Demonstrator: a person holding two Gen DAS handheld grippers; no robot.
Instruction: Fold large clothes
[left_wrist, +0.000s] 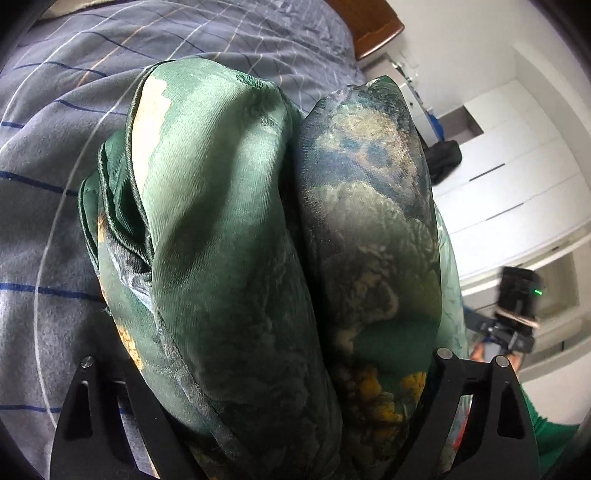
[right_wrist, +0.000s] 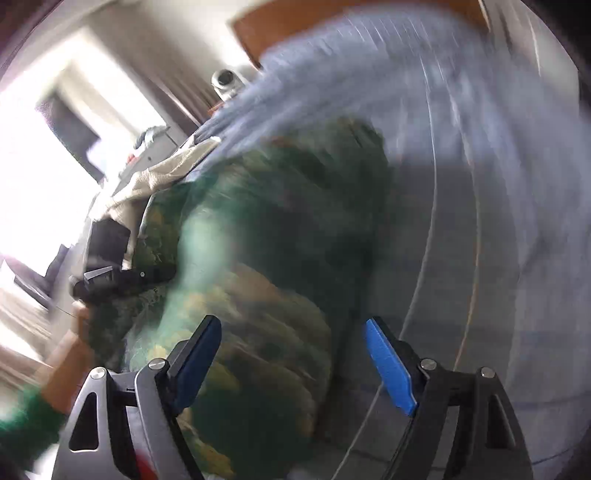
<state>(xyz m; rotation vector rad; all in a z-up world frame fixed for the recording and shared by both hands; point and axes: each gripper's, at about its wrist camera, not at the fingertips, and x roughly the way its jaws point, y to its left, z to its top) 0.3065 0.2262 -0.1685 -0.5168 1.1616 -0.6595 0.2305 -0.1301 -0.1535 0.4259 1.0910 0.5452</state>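
Mid-fold: my left gripper (left_wrist: 258, 369) looks wedged wide around the bunched green garment (left_wrist: 229, 206), right gripper (right_wrist: 295, 358) spread empty, so regrab next.

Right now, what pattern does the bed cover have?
Grey with thin blue, white and orange lines; clearest in the left wrist view.

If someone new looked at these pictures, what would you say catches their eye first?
First comes the green patterned garment, bunched into two puffy rolls that fill the left wrist view, between the left gripper's black fingers. It lies on a grey checked bedspread. In the blurred right wrist view, the right gripper stands open, its blue pads apart over the same cloth.
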